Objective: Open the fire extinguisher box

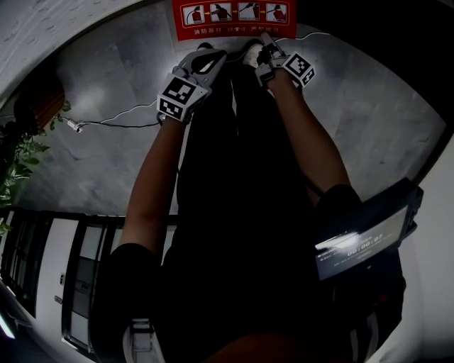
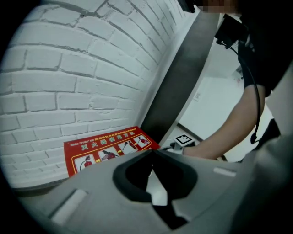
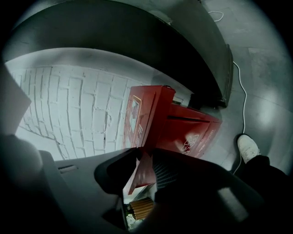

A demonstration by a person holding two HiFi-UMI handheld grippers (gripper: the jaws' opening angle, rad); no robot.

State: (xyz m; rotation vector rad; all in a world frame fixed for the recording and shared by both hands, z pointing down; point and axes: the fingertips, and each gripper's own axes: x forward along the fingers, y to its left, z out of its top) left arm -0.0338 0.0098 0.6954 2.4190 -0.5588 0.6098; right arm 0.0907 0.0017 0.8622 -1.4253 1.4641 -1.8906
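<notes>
The red fire extinguisher box (image 1: pixel 234 18) stands on the floor by the white brick wall, with a pictogram label on top. In the right gripper view the box (image 3: pixel 192 130) shows its red lid (image 3: pixel 137 114) raised on edge. A thin red edge of that lid (image 3: pixel 141 173) runs between the jaws of my right gripper (image 3: pixel 139 157), against the ribbed pad. In the head view the right gripper (image 1: pixel 273 57) is at the box's front edge. My left gripper (image 1: pixel 198 67) hangs just left of it. The left gripper's (image 2: pixel 153 153) tips meet with nothing between them, over the label (image 2: pixel 107 148).
A white cable (image 1: pixel 120 113) trails across the grey floor to the left of the box. Green plant leaves (image 1: pixel 18 156) are at the far left. A dark slanted column (image 2: pixel 178 68) meets the brick wall (image 2: pixel 68 68). The person's white shoe (image 3: pixel 248 147) is near the box.
</notes>
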